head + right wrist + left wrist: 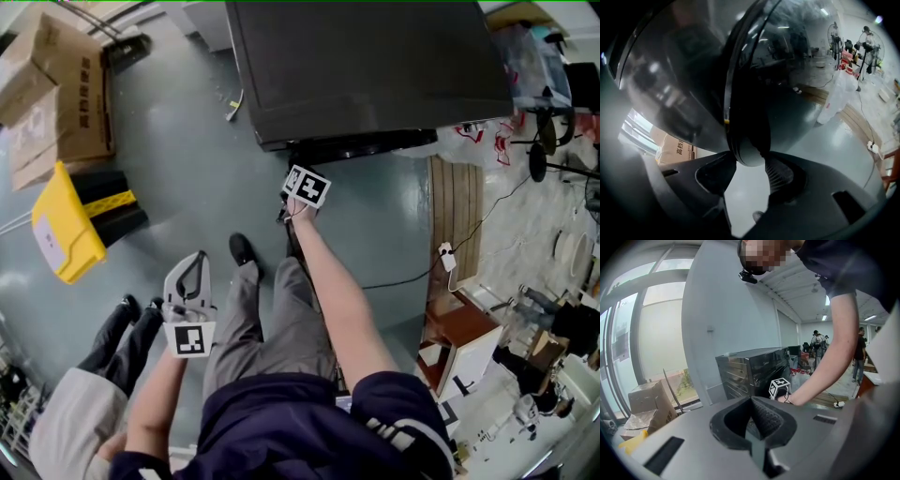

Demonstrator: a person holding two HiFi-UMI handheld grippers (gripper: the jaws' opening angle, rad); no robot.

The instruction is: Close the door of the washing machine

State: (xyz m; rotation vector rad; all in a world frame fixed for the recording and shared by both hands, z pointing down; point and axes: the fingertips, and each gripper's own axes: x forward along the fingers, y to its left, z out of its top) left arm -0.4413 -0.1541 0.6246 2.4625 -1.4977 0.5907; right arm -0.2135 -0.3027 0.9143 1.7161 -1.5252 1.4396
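right gripper (750, 161): pinching the lower rim of the door, one pad on each side of it.
door (745, 103): swung out from the front of the washing machine (366, 66); in my right gripper view i see it edge-on, its domed glass bulging to the right of the dark rim.
reach: in my head view the right gripper sits just under the machine's front edge.
left gripper (752, 399): jaws pressed together with nothing between them, held back and well apart from the machine.
washing machine: a dark box standing on the grey floor (178, 141) ahead of me.
surroundings: cardboard boxes (56, 94) and a yellow sign (61, 234) off to the left.
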